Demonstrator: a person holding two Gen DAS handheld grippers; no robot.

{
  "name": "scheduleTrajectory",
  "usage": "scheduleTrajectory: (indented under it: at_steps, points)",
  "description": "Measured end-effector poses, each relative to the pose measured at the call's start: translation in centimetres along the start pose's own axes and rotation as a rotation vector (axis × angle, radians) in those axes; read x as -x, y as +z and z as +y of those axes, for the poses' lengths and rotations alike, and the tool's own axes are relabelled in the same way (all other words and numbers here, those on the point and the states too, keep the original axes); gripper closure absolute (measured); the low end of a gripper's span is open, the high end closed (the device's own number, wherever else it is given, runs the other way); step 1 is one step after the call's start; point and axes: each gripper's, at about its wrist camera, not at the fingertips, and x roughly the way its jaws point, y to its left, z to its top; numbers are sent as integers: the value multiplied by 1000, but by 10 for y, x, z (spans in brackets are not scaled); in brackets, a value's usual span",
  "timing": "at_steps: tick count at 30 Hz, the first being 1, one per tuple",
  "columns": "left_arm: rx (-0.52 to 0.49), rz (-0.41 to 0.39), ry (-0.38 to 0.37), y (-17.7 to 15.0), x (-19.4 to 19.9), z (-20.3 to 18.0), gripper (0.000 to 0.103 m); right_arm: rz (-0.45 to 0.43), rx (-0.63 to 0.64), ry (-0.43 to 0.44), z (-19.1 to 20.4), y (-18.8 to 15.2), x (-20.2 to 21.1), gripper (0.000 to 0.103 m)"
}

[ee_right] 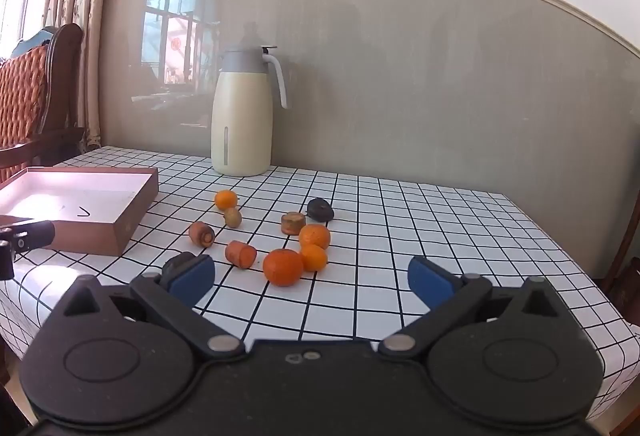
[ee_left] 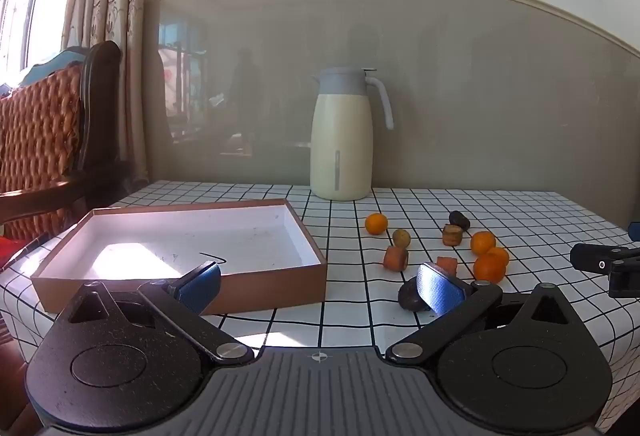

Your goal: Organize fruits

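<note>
Several oranges (ee_right: 283, 266) (ee_left: 489, 267), carrot pieces (ee_right: 240, 254) (ee_left: 395, 258), a small yellowish fruit (ee_right: 232, 217) (ee_left: 401, 238) and dark fruits (ee_right: 320, 209) (ee_left: 459, 219) lie scattered on the checked tablecloth. An empty brown box (ee_left: 180, 248) (ee_right: 80, 203) with a white inside sits to their left. My left gripper (ee_left: 318, 282) is open and empty, above the box's near right corner; a dark fruit (ee_left: 412, 296) lies by its right finger. My right gripper (ee_right: 312, 280) is open and empty, just short of the oranges.
A cream jug (ee_left: 342, 133) (ee_right: 243, 111) with a grey lid stands at the back by the wall. A wooden chair (ee_left: 52, 139) with an orange cushion stands left of the table. The table edge (ee_right: 624, 320) drops off at the right.
</note>
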Motion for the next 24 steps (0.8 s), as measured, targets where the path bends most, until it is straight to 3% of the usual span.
scheduleTrajectory:
  at_steps: [24]
  points:
    - [39, 0, -10, 0, 2, 8, 0, -3, 14, -9, 3, 0, -1, 6]
